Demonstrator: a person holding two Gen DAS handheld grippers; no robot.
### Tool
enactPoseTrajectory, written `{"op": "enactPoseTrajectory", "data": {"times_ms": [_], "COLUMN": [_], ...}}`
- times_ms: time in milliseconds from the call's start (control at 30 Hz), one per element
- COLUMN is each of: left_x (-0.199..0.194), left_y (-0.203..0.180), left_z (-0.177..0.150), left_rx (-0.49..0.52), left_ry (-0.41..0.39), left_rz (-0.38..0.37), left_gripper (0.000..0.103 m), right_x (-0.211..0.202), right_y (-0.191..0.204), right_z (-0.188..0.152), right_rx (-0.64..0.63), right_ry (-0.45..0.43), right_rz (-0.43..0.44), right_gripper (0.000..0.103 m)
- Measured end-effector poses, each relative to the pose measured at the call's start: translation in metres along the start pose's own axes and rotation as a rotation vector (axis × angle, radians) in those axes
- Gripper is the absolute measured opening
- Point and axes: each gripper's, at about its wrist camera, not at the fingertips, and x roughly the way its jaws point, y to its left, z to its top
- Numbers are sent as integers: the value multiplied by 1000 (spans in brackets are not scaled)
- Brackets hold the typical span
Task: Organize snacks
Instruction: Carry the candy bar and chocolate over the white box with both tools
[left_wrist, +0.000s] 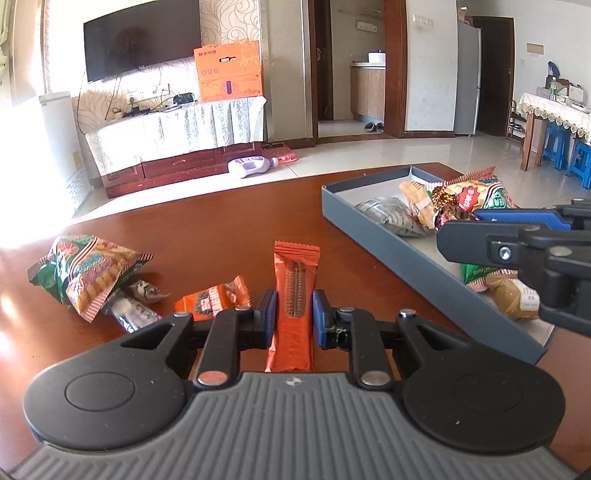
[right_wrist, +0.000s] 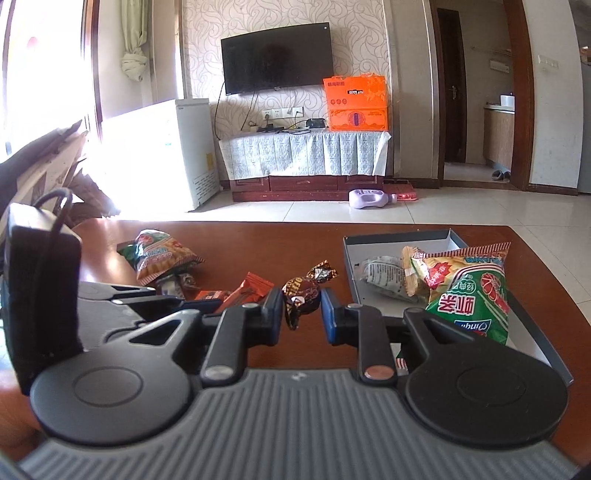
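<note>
In the left wrist view my left gripper (left_wrist: 294, 317) stands around a long orange snack bar (left_wrist: 294, 295) on the brown table; the pads sit at its sides, contact unclear. The grey tray (left_wrist: 384, 242) at right holds several snack packs, among them a green shrimp-chip bag (left_wrist: 484, 195). My right gripper (left_wrist: 456, 230) reaches in over the tray. In the right wrist view my right gripper (right_wrist: 303, 314) holds a brown foil candy (right_wrist: 301, 295) against its left pad, a gap on the right. The tray (right_wrist: 532, 332) and chip bag (right_wrist: 469, 291) are right of it.
Loose on the table at left: a second chip bag (left_wrist: 86, 273), a small orange pack (left_wrist: 212, 297), a silver wrapper (left_wrist: 131, 314). They also show in the right wrist view: the chip bag (right_wrist: 160, 258), the orange pack (right_wrist: 245, 290). The left gripper body (right_wrist: 44, 295) stands at the left.
</note>
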Motion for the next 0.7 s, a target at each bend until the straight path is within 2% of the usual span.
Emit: {"op": "enactPoseTrajectory", "data": {"times_ms": [700], "left_x": [7], "left_y": [-32], "left_z": [21], "left_rx": [-19], "left_ry": [-22], "left_rz": [-26], "left_gripper": [24], "right_x": [-21], "right_y": [-20], "right_z": [7], "right_rx": [38], "right_ry": [-55], "right_rz": [-2], "right_gripper": [25]}}
